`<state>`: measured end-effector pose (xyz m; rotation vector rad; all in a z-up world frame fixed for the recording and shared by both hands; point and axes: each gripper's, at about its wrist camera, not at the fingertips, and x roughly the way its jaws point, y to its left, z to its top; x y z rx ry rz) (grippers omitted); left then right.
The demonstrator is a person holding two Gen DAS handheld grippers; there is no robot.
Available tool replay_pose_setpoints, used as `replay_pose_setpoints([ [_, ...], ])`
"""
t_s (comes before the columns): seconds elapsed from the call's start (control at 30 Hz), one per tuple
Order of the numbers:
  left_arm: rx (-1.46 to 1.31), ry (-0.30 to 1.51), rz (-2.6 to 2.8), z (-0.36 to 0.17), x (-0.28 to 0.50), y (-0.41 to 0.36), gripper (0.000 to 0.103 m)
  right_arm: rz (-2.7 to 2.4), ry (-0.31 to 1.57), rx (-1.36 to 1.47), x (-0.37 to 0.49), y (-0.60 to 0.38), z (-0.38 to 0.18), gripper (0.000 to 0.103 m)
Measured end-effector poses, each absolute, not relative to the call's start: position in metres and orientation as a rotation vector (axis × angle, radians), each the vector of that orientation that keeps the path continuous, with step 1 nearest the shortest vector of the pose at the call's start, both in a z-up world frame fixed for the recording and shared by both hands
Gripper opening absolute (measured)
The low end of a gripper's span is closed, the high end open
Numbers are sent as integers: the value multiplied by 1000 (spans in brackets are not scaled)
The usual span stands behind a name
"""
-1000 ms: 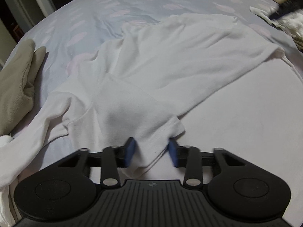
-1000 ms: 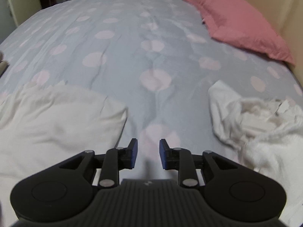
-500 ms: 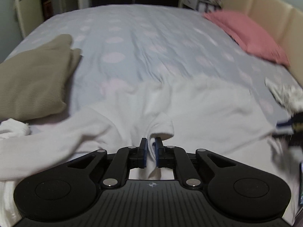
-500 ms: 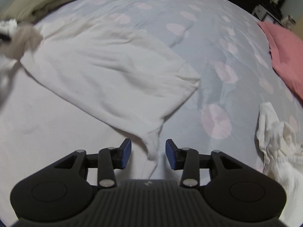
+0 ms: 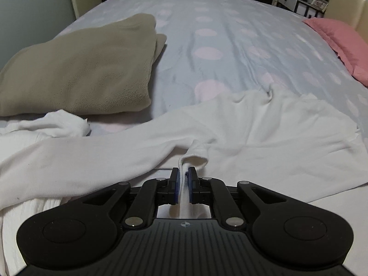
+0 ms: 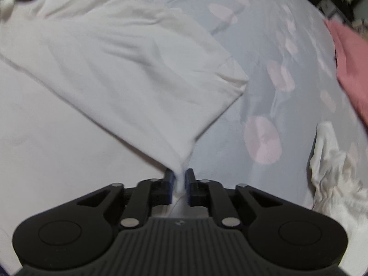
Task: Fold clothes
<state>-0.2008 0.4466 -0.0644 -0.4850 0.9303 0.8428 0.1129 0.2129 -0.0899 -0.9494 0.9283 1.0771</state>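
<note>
Change: a second ago both grippers stood apart over the bed; now each grips cloth.
Left gripper (image 5: 183, 184): clamped on a cuff-like fold of the white garment (image 5: 264, 135).
Right gripper (image 6: 179, 185): jaws have just been closing, pinching a garment corner.
Writing: none legible.
Pose: both angled steeply down.
Garment: spread on the dotted bedsheet (image 5: 218, 53), beside a folded olive top (image 5: 80, 69).

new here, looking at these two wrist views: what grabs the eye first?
The white garment sprawled across the near part of the spotted bedsheet, pinched at two places: the left hand-held gripper is shut on a cuff-like fold, and the right hand-held gripper, its jaws just closing, pinches a corner, pulling the cloth taut. Then the folded tan garment at the left and the pink pillow at the far right.
</note>
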Motion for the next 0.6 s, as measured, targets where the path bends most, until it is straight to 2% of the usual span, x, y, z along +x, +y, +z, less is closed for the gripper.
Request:
replay_pose_setpoints([
  [0.03, -484, 928, 842, -64, -202, 446, 5, 1072, 950, -907, 118, 213, -84, 32],
  [0.27, -500, 916, 837, -64, -200, 455, 5, 1008, 1047, -585, 164, 222, -60, 32],
  [0.4, -502, 924, 825, -65, -199, 456, 5, 993, 1076, -624, 175, 235, -53, 31],
  [0.6, -529, 907, 824, -68, -203, 461, 5, 897, 992, -511, 192, 245, -64, 31],
])
